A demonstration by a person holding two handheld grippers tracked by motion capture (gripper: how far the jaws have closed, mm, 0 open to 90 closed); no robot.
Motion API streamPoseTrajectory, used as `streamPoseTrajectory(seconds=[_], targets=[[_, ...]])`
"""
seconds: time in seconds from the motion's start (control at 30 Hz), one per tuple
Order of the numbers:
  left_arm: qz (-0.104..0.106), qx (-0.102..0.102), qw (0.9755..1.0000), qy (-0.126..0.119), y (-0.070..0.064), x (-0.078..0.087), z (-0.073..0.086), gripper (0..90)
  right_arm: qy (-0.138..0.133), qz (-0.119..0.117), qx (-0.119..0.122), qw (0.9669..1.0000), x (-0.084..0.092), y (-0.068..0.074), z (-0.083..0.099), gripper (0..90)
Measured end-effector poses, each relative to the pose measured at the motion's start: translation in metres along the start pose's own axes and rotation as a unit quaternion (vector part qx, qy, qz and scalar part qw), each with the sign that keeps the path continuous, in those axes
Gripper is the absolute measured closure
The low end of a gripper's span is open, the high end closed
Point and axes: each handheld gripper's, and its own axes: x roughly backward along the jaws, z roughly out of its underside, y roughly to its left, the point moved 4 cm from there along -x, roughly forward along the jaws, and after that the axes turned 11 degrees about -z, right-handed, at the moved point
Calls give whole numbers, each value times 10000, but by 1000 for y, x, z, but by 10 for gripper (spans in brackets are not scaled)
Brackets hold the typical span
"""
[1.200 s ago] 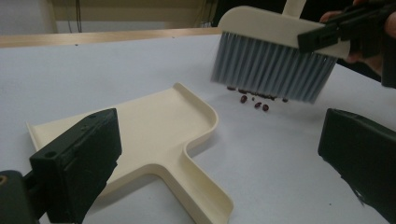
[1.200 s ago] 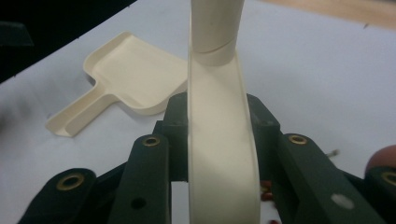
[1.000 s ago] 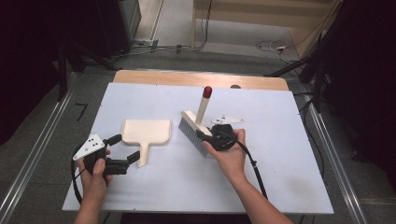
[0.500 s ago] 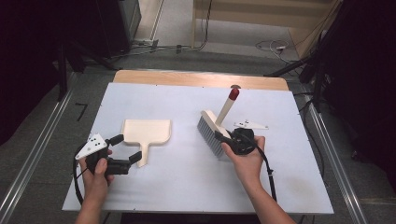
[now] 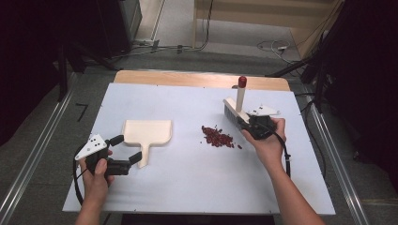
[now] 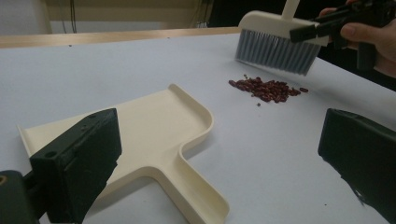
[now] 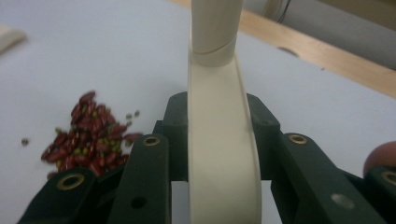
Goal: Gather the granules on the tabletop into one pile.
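**Brush poised beside beans, dustpan waiting unheld**

Fingers of the right gripper were clenched on the cream body of the brush, one on each side as the right gripper view showed, with the red-tipped handle standing up and the bristles facing the pile of red beans just beside them. Fingers of the left gripper stood released, spread wide on either side of the dustpan handle without pinching it.

Trouble looked likeliest at the dustpan: left unheld, it could slide away when beans were pushed against its lip. A quick or steep stroke could also flick the small, hard beans across the smooth surface, and a few strays already lay apart from the pile.

The worktop was a plain white sheet over a wooden board, set on a grey floor between metal rails, with dark equipment and loose cables behind.
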Motion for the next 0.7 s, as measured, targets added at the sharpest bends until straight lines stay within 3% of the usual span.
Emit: streamPoseTrajectory(seconds=[0.13, 0.3, 0.4, 0.53, 0.63, 0.7], targets=[[14, -8, 10000, 20, 0, -1, 1, 0, -154, -480, 119, 9987, -4, 16, 9, 654], [35, -23, 10000, 23, -2, -2, 1, 0, -293, -898, 508, 9942, -1, 34, 6, 654], [25, -37, 10000, 22, -1, -1, 0, 0, -455, -762, 409, 9952, 8, 31, 2, 654], [27, -25, 10000, 13, -1, -1, 0, 0, -689, -436, 16, 9967, 29, 21, 3, 653], [20, -16, 10000, 9, -1, 0, 0, 0, -673, 97, -461, 9966, 40, 17, 16, 653], [26, -10, 10000, 3, -1, -1, 0, 0, -532, 472, -781, 9944, 40, 20, 29, 653]])
